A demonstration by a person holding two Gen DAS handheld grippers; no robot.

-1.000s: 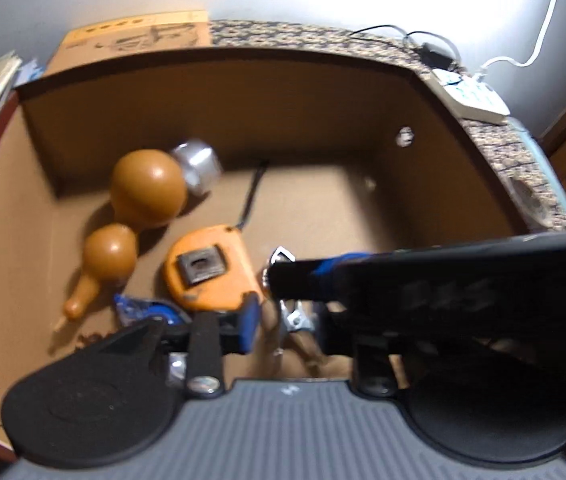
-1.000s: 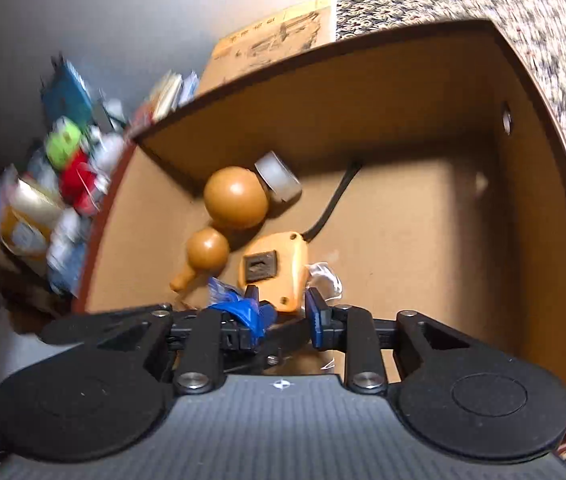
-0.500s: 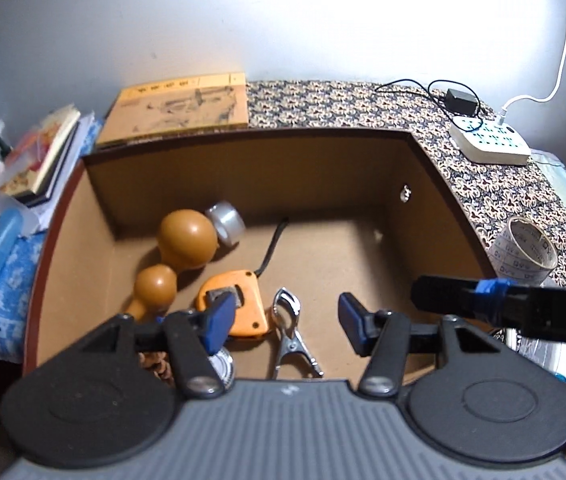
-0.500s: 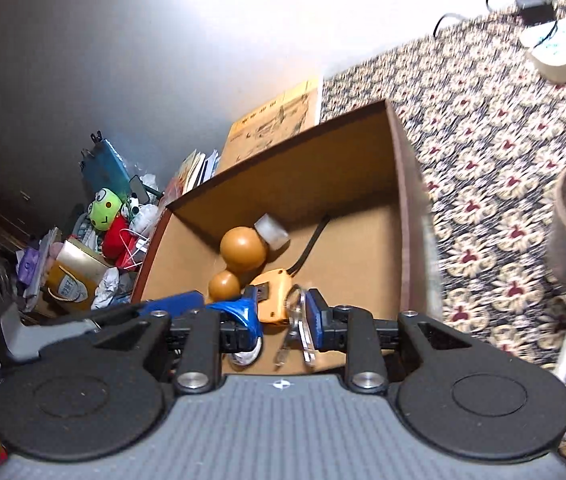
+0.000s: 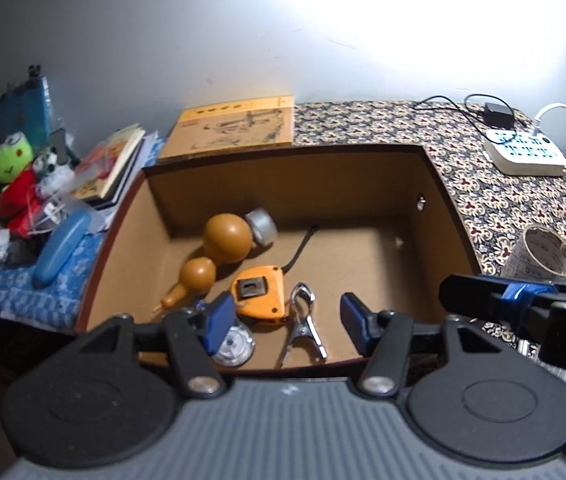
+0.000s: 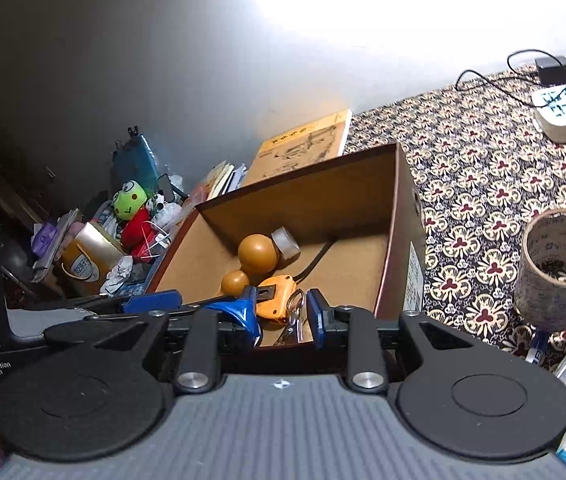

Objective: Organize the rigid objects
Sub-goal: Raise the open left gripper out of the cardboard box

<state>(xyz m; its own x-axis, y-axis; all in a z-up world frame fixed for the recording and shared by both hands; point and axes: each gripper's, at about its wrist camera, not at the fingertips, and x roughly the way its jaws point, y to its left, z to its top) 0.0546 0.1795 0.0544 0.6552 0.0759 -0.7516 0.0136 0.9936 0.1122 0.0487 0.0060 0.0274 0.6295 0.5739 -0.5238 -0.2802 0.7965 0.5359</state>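
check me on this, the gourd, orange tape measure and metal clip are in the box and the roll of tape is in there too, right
Not quite. The gourd, orange tape measure and metal clip lie in the box, but the roll of tape stands outside it on the patterned cloth, as the left wrist view shows.

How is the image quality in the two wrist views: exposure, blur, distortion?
Left wrist view: wall blown out at the upper right, box edges bowed by the fisheye, contents sharp. Right wrist view: wall glare at the top, dark left side, roll of tape slightly soft.
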